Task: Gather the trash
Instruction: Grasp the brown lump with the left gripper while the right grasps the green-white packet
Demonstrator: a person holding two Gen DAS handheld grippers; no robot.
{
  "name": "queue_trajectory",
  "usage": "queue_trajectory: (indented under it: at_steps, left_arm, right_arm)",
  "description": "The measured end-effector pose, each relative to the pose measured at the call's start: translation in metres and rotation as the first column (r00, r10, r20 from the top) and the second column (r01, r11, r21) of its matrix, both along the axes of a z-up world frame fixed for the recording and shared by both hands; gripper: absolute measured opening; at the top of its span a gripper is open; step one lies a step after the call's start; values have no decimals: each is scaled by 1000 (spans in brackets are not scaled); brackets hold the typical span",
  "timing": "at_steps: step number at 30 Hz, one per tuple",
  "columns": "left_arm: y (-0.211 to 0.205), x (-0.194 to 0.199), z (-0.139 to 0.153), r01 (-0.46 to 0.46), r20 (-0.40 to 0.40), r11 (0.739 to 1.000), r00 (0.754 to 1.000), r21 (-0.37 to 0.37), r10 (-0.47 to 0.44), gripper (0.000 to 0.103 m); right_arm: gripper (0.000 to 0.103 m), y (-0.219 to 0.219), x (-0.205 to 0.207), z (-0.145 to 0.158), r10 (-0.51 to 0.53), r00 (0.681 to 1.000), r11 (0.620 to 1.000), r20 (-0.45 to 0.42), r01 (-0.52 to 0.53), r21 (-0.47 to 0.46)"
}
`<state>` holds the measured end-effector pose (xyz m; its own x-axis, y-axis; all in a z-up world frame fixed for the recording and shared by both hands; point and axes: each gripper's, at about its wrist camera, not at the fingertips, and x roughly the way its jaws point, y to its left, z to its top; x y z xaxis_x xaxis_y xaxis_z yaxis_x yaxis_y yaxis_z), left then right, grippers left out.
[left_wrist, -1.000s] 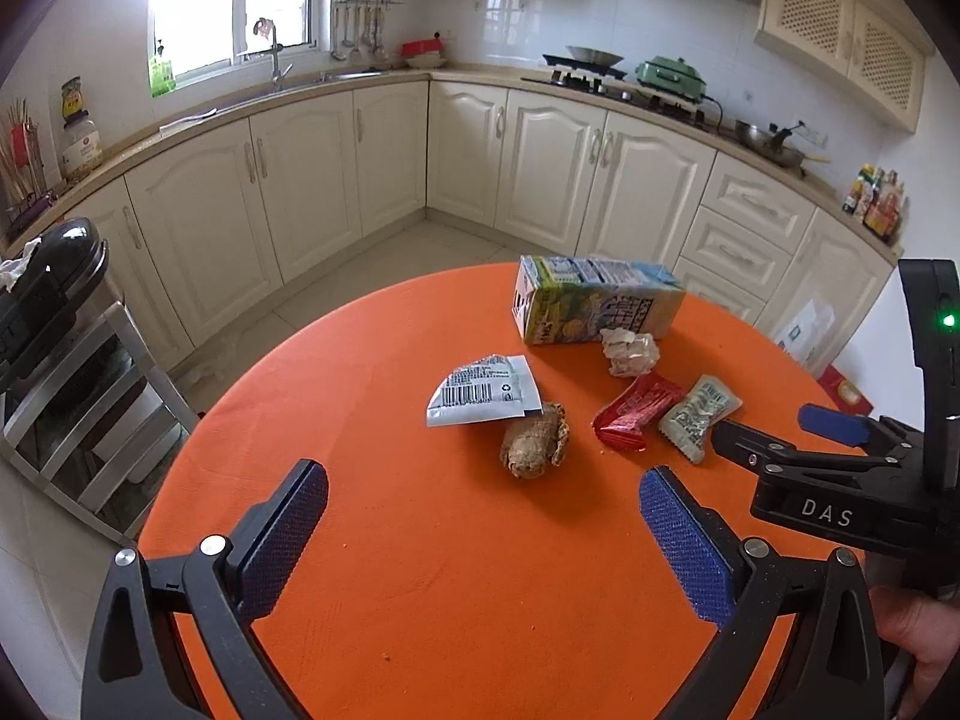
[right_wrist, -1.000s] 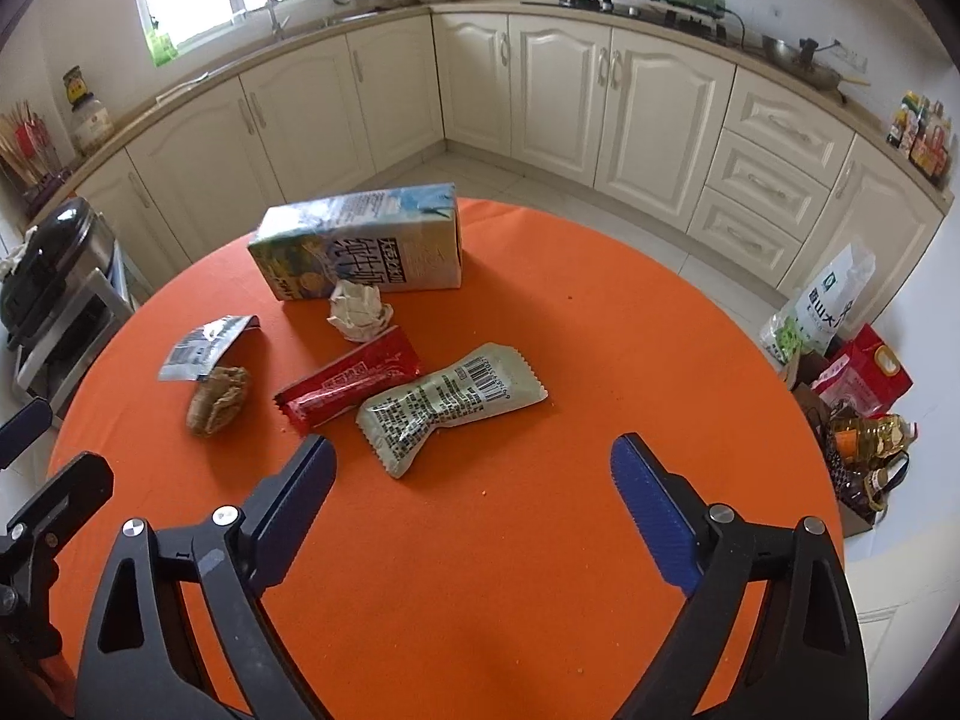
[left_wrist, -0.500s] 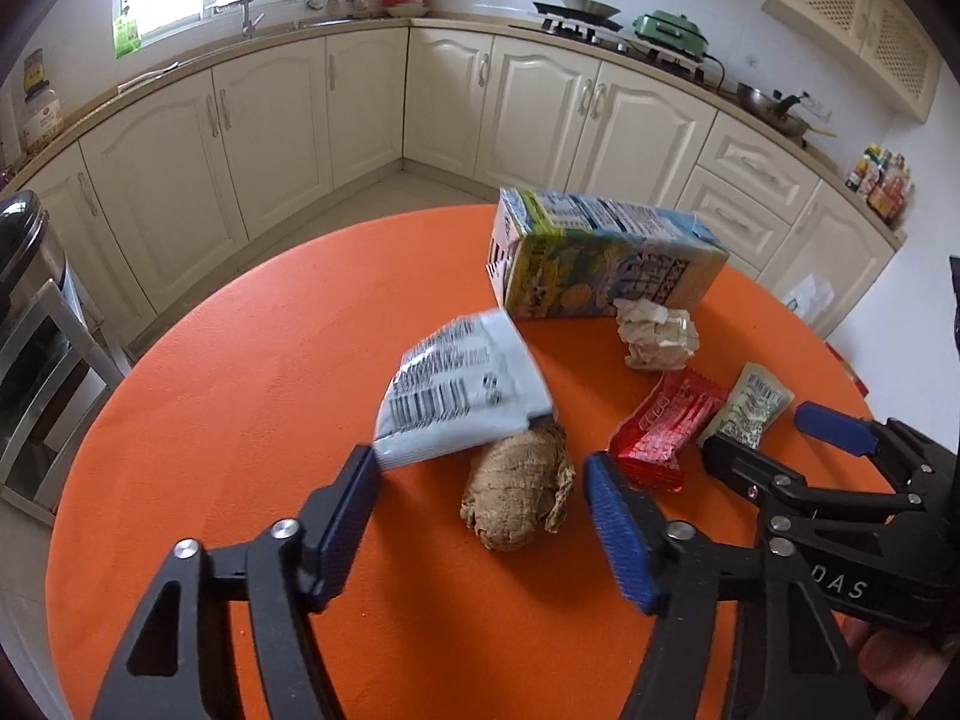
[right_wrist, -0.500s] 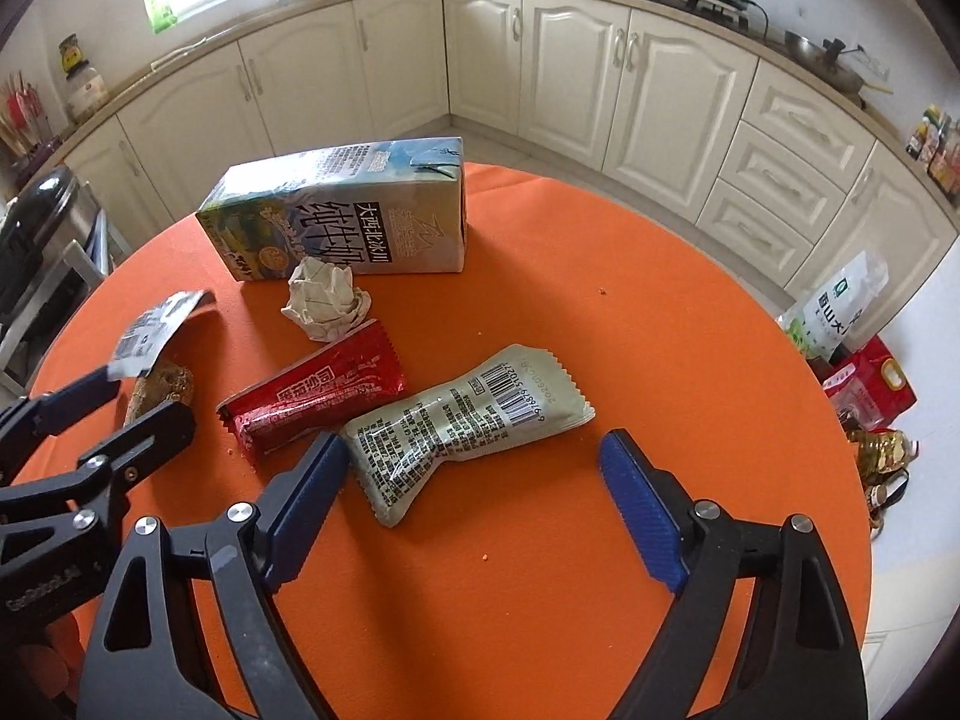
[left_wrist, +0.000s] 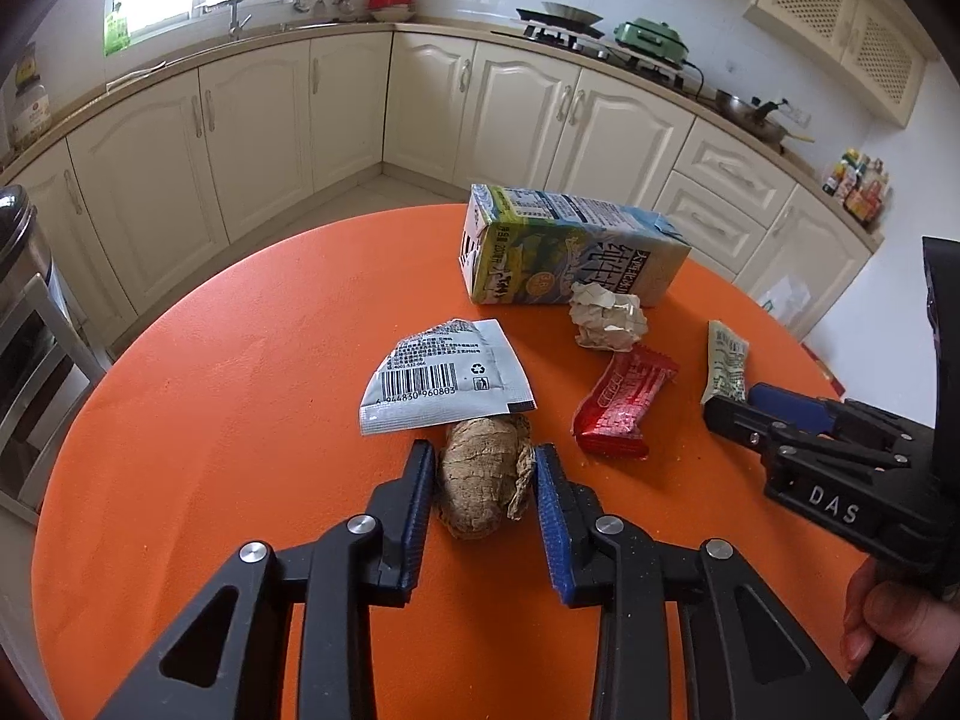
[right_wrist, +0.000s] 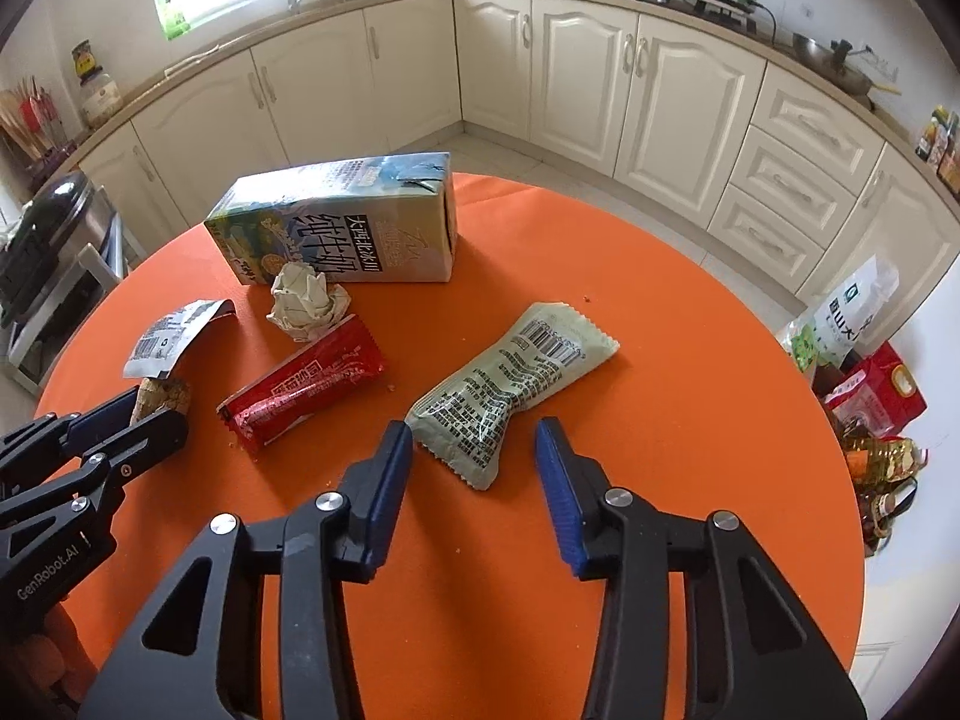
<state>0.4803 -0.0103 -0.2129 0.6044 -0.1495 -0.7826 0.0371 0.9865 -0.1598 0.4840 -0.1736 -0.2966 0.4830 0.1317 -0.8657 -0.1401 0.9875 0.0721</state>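
Brown and crumpled, the paper-like lump (left_wrist: 480, 483) near the table's (left_wrist: 240, 420) near edge looks light and soft; the left gripper (left_wrist: 483, 495), jaws just closing, pinches its sides. The right gripper (right_wrist: 474, 468), also narrowing, straddles the pale green foil packet's (right_wrist: 510, 387) near end without touching it.

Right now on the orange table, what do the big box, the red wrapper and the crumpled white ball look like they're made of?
The milk carton looks like coated paperboard: printed faces with a slight sheen, sharp folded edges. The red wrapper looks like glossy plastic film, going by its bright highlights and crimped ends. The crumpled ball looks like matte paper or tissue, with dull, soft creases; I can't tell which.
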Motion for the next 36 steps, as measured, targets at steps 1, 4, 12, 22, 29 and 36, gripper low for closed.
queue_trajectory:
  at_steps: [1,4,12,22,29,36]
  left_arm:
    - [2,6,-1,-2,-1,1000,1000,-5,2,29]
    - [4,2,-5,-6,3,1000,1000,-8,6,29]
    - [3,-50,-9,4,6,1000,1000,-24,-4,29]
    - [20,-115,-2,41,10,996,999,-83,-41,28]
    - [12,-163,5,92,-8,995,996,-42,-92,30]
    - [2,-165,-1,93,-14,996,996,9,-93,38]
  right_arm:
    - [46,-5,-1,2,-14,1000,1000,-2,14,21]
    - [51,-9,1,5,-49,999,999,16,49,24]
    - [64,7,22,-5,-95,995,994,26,97,-51]
    - [23,7,-21,-2,-4,1000,1000,30,4,2]
    - [23,3,-81,3,43,999,996,-3,-43,79]
    - [27,10,-91,3,62,998,997,-3,-62,43]
